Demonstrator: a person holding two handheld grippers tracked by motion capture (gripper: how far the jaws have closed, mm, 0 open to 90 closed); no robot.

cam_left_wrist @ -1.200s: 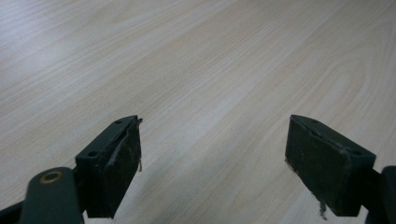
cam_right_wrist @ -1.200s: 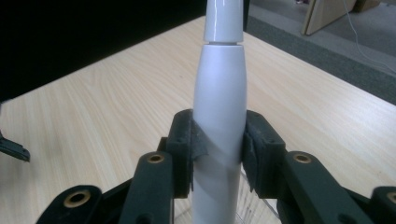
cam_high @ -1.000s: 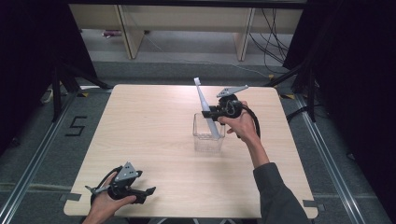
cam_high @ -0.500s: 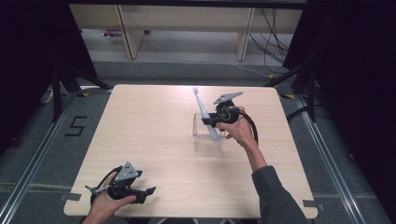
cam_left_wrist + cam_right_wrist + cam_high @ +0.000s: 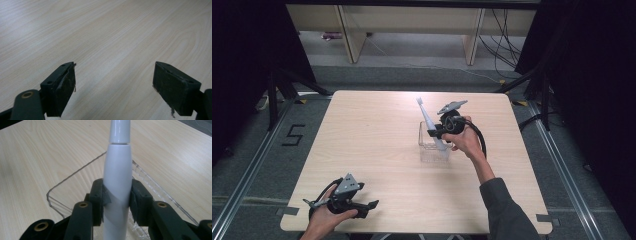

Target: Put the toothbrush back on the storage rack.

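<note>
1. The right tool [image 5: 438, 131] is clamped on the thick body of a white electric toothbrush [image 5: 428, 121]; in the right gripper view the two pads [image 5: 99, 200] press on either side of it [image 5: 117, 185].
2. The toothbrush stands tilted, its head pointing up and to the far left, with its lower end in or just over a clear plastic box [image 5: 432, 150] right of the counter's [image 5: 372, 130] middle. Whether it touches the box floor I cannot tell.
3. The left tool [image 5: 364, 206] rests at the near left edge of the counter, jaws apart with nothing between them, well apart from the box.
4. The step in hand looks like setting the toothbrush into the box [image 5: 75, 185].
5. The next move likely calls for lowering and laying it inside the walls, then spreading the jaws without tipping the light box.
</note>
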